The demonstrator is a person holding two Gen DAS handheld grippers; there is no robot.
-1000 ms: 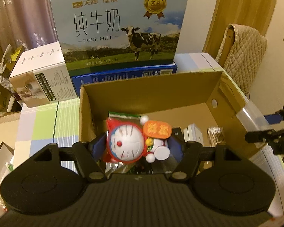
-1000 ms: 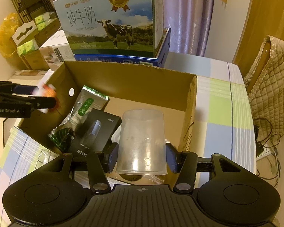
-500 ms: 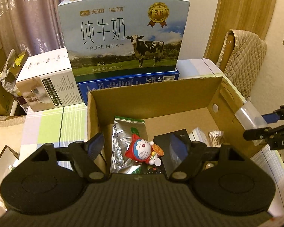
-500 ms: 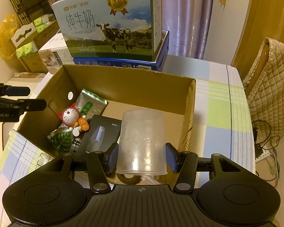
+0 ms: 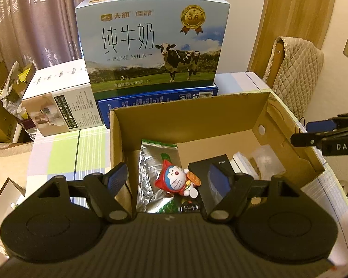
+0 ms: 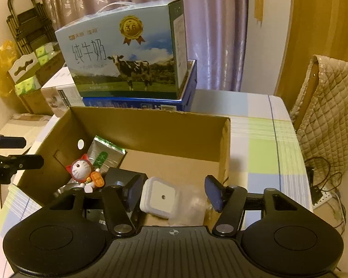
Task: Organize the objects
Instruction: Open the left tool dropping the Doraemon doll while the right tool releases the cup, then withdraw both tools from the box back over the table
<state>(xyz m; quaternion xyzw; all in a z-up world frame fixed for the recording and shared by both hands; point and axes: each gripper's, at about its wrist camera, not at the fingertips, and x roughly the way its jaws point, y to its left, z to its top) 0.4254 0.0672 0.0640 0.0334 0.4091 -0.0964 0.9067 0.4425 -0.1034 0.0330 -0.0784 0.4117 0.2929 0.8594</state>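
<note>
Both of your grippers hang over the open cardboard box [image 5: 185, 120] with their fingers spread apart and nothing between them: your left gripper [image 5: 168, 177] at the box's left end, your right gripper [image 6: 172, 193] at its right end. Inside the box, the cat figurine [image 5: 177, 180] lies on the silver foil pouch [image 5: 155, 162], just beside the black box [image 5: 218, 169], while the white square case [image 6: 160, 197] and the clear plastic cup [image 6: 192, 205], lying on its side, sit on the box floor under your right gripper. Behind the box, the milk carton [image 5: 150, 44] stands on a blue box [image 5: 155, 100] on the checked tablecloth [image 6: 264, 153].
</note>
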